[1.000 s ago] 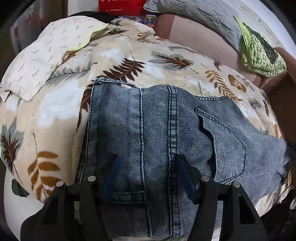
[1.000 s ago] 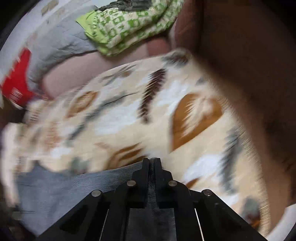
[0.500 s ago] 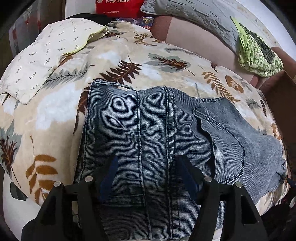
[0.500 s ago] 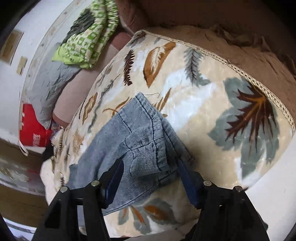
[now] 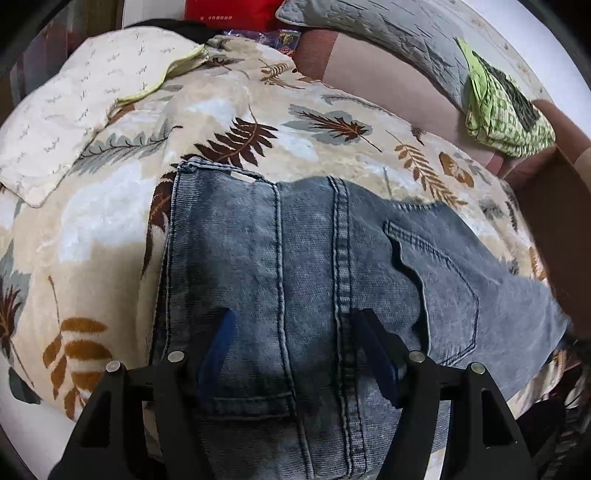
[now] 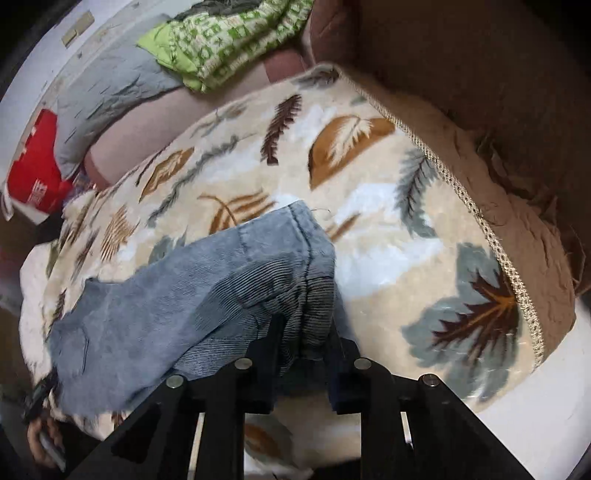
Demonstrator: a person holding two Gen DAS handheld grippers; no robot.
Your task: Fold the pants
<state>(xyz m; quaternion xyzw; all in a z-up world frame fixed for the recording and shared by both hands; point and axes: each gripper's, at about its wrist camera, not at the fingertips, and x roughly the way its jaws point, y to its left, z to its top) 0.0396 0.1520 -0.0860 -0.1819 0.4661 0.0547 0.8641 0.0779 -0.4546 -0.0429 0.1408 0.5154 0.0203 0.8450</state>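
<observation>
Blue denim pants point(image 5: 303, 266) lie on a leaf-print blanket point(image 5: 110, 221), waist and back pocket toward the left wrist view. My left gripper point(image 5: 295, 332) is open, its fingers spread over the waist area without holding it. In the right wrist view the leg end of the pants point(image 6: 221, 280) is bunched up. My right gripper point(image 6: 301, 332) has closed on this bunched denim near the hem, fabric filling the gap between its fingers.
A cream pillow point(image 5: 74, 96) lies at the far left. A green patterned cloth point(image 5: 506, 110) and grey quilt point(image 5: 388, 33) rest on the pink sofa back. A red bag point(image 6: 33, 173) stands behind. Brown blanket edge point(image 6: 517, 184) lies right.
My right gripper released, hovered open over the leg end, and has now closed on the bunched denim there. The left gripper stayed open over the waist.
</observation>
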